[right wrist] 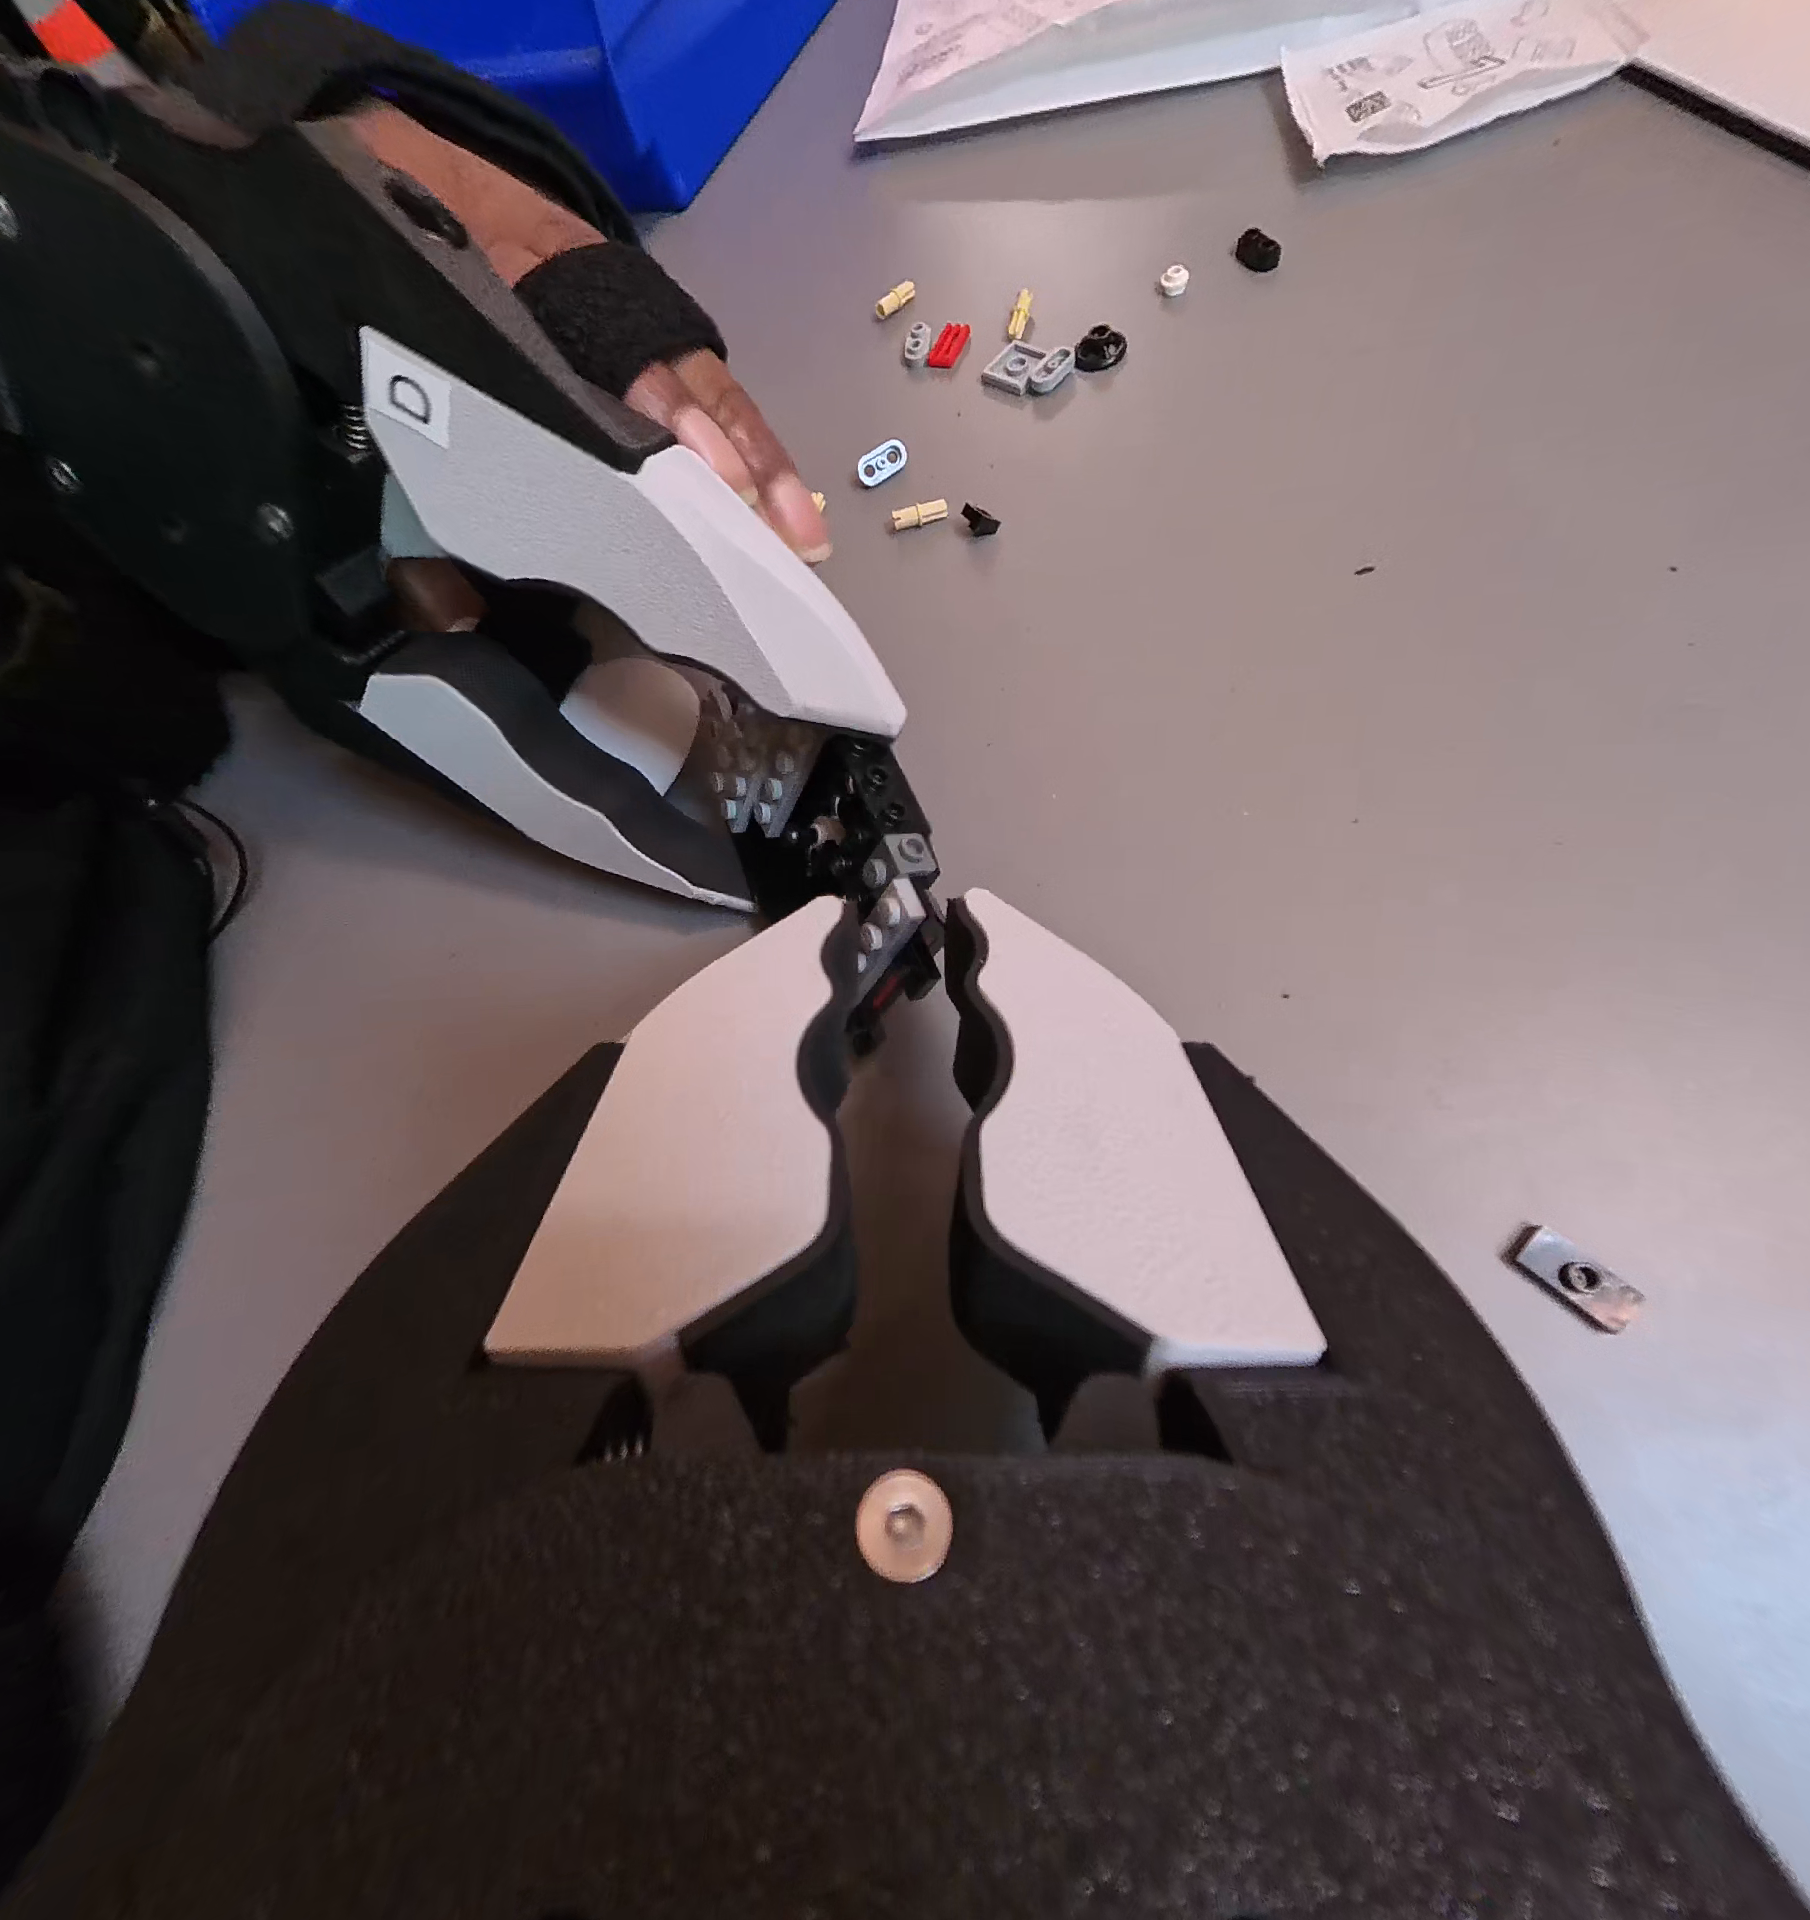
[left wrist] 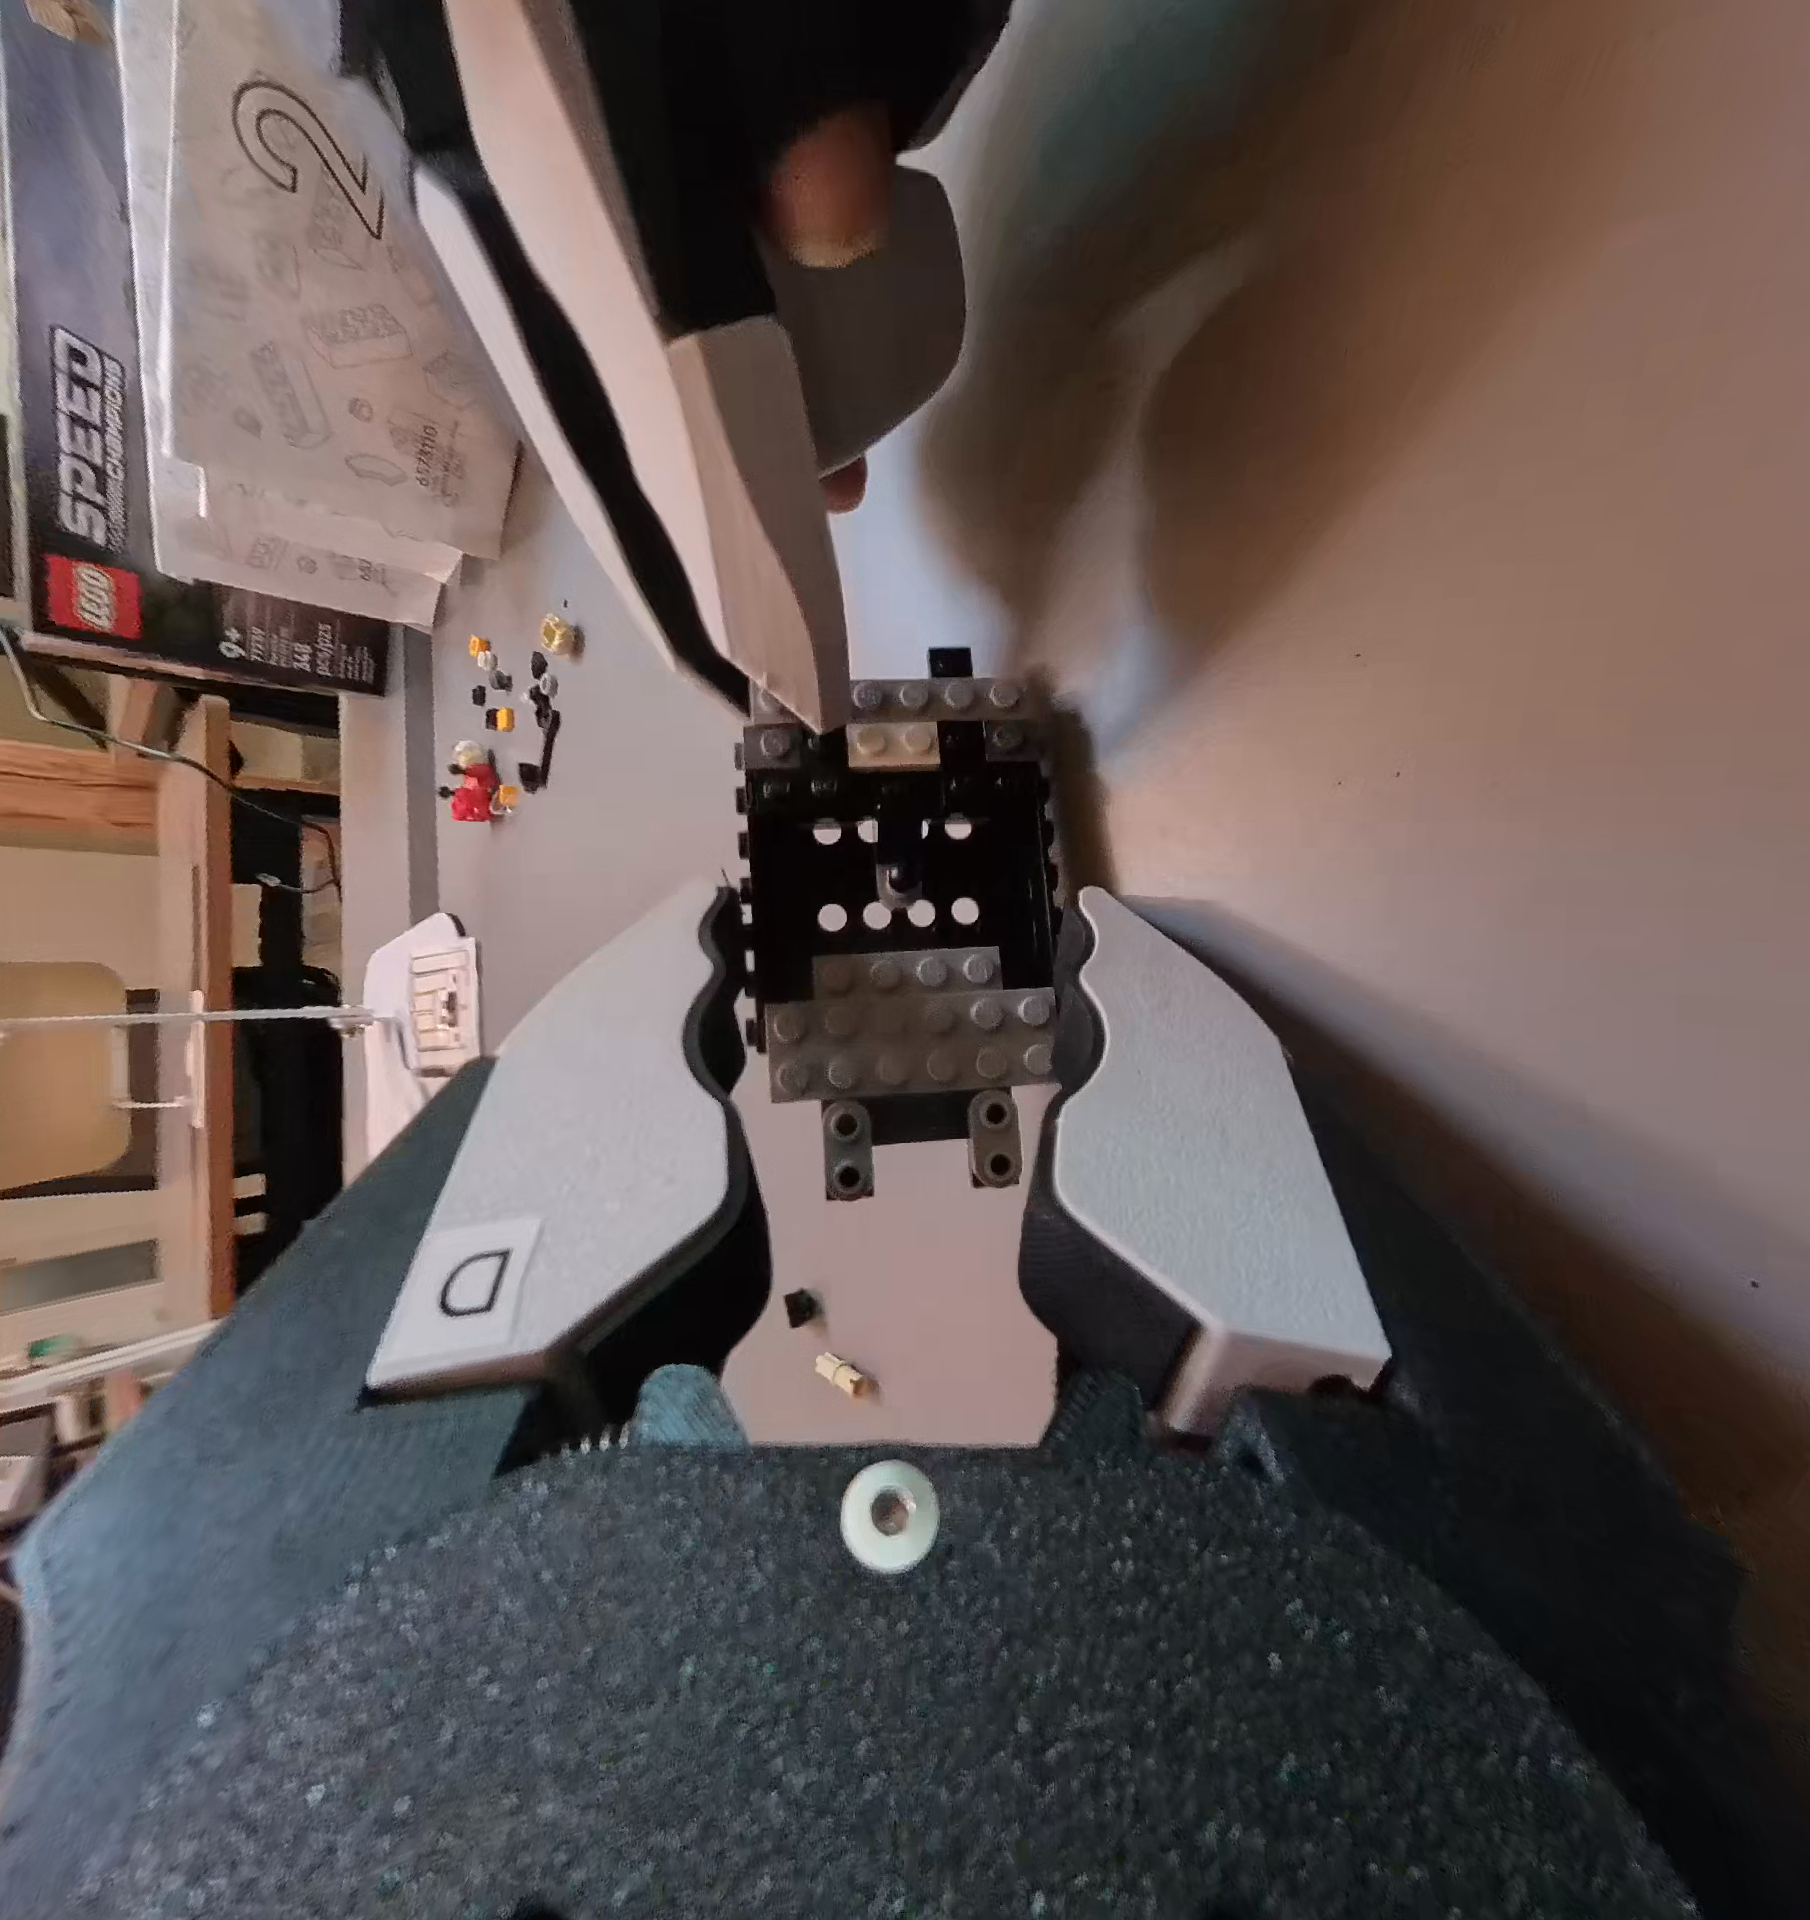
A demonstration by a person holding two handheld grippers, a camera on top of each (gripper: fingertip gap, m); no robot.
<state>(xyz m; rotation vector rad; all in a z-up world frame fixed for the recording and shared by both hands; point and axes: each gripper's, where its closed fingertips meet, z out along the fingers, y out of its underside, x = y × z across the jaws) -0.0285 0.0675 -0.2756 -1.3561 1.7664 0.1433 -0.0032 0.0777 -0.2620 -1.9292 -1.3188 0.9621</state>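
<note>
Left gripper (left wrist: 896,966): a black and grey brick model (left wrist: 896,904) is clamped between both pads at frame centre, held above the grey table (left wrist: 610,831). Right gripper (right wrist: 896,935): the model's far end (right wrist: 896,940) is pinched between nearly closed jaws. Beyond, loose bricks (right wrist: 1026,364) are scattered at upper centre, paper sheets (right wrist: 1109,52) along the top edge.

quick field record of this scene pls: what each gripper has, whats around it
left gripper: jaws closed on the sides of a black and grey toy-brick frame
right gripper: jaws closed on the frame's far end
surface: grey table
loose parts: small tan, grey, red and black brick pieces
other: red toy figure; printed paper sheets; dark printed box
</note>
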